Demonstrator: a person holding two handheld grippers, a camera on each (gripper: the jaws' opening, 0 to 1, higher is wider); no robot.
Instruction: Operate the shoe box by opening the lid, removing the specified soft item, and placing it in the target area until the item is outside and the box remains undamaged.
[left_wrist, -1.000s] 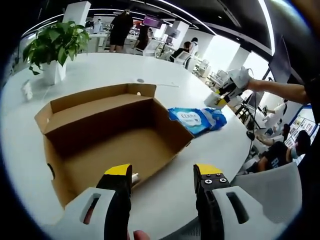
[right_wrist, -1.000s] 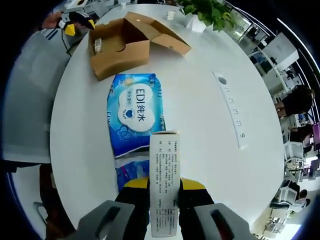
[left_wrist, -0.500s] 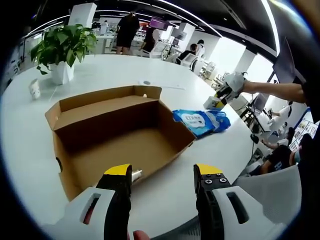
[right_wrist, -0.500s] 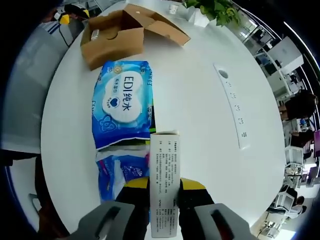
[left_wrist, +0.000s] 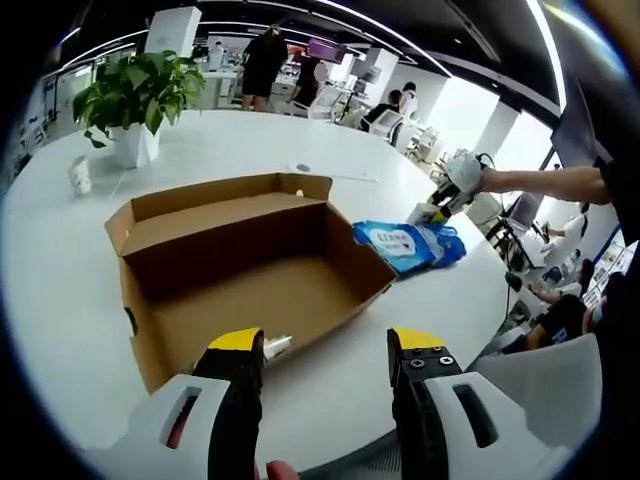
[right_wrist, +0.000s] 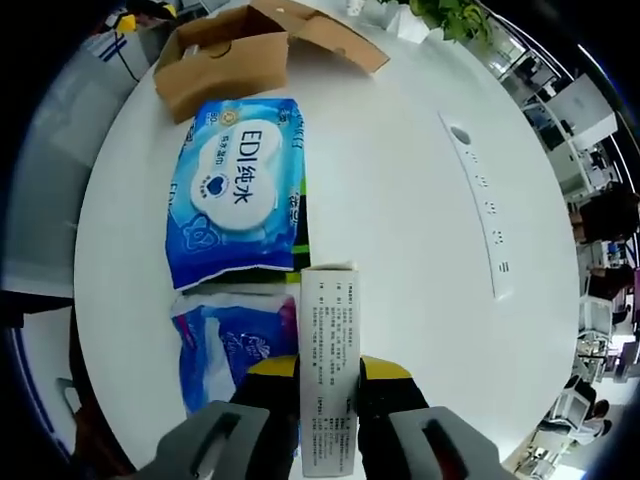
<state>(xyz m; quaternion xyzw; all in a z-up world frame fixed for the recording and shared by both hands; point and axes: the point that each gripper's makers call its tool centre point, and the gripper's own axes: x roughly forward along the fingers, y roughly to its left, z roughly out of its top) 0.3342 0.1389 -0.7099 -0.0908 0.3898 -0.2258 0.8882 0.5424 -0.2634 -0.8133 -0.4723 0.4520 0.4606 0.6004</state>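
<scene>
The brown cardboard shoe box (left_wrist: 240, 270) stands open in the left gripper view, its lid folded back at the far side. A small pale item (left_wrist: 277, 345) lies in its near corner. My left gripper (left_wrist: 325, 355) hovers open just in front of the box, holding nothing. A blue wipes pack (left_wrist: 405, 243) lies to the right of the box. Beyond it a person's arm holds my right gripper (left_wrist: 450, 185). In the right gripper view, my right gripper (right_wrist: 330, 375) is shut on a narrow white printed carton (right_wrist: 330, 330), above the table beside the blue wipes pack (right_wrist: 235, 200). The shoe box (right_wrist: 225, 50) shows at the top.
A second blue pack (right_wrist: 235, 345) lies beneath the wipes pack, left of the carton. A potted plant (left_wrist: 135, 95) and a small cup (left_wrist: 78, 175) stand at the far left of the round white table (left_wrist: 60, 300). A power strip (right_wrist: 485, 220) is set into the tabletop. People stand in the background.
The right gripper view has closed in on the table with the carton still held; the wipes packs loom larger. The left gripper view drifted slightly. The shoe box has not moved.
</scene>
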